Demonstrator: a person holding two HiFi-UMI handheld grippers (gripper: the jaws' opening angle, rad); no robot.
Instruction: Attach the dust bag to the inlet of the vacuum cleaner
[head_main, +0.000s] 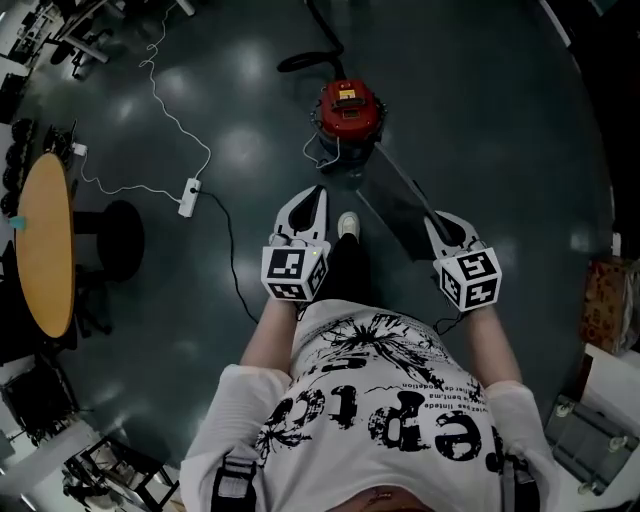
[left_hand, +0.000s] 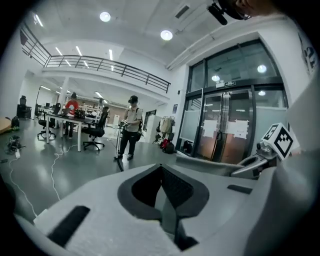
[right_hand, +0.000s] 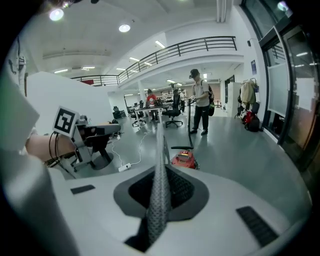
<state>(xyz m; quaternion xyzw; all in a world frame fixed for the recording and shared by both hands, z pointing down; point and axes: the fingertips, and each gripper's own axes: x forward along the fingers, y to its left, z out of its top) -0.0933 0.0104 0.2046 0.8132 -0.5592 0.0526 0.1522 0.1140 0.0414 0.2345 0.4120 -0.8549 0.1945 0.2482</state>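
Note:
The red vacuum cleaner (head_main: 349, 108) stands on the dark floor ahead of the person and shows small in the right gripper view (right_hand: 184, 159). My right gripper (head_main: 436, 222) is shut on the grey dust bag (head_main: 400, 200), a flat sheet that reaches from the jaws toward the vacuum. In the right gripper view the bag (right_hand: 160, 195) is seen edge-on, pinched between the jaws of that gripper (right_hand: 161, 170). My left gripper (head_main: 314, 194) hangs beside it on the left, shut, with nothing in it (left_hand: 161, 169).
A round wooden table (head_main: 45, 245) and a black chair base (head_main: 115, 240) stand at the left. A white power strip (head_main: 188, 197) and cables lie on the floor. A black hose (head_main: 310, 60) runs behind the vacuum. A person (right_hand: 201, 100) stands farther off. Glass doors (left_hand: 235, 125) stand at the side.

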